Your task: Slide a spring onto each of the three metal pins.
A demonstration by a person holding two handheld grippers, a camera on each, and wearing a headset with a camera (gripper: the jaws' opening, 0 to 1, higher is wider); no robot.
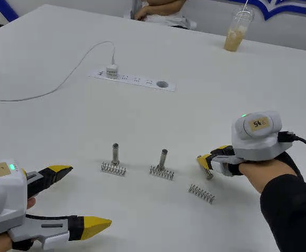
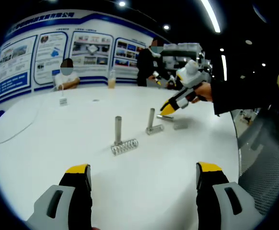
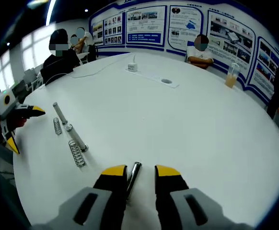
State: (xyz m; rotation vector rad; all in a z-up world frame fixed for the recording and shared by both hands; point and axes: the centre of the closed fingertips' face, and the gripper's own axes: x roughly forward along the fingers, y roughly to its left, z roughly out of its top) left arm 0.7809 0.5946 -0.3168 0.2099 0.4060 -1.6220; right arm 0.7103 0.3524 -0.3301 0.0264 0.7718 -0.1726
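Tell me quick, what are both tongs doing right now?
Left tongs: open, holding nothing.
Right tongs: open, straddling a lying metal pin, not clamped.

This looks like an office meeting or exhibition room: a large white table (image 1: 195,68) carrying a power strip (image 1: 134,80), blue-trimmed information boards (image 3: 154,21) lining the walls (print too small to read), seated people (image 3: 200,52), and an iced drink (image 1: 237,31).

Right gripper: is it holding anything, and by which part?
A metal pin lies between the right gripper's jaws, its near end inside them. A gap shows beside the pin, so it looks bracketed, not clamped.
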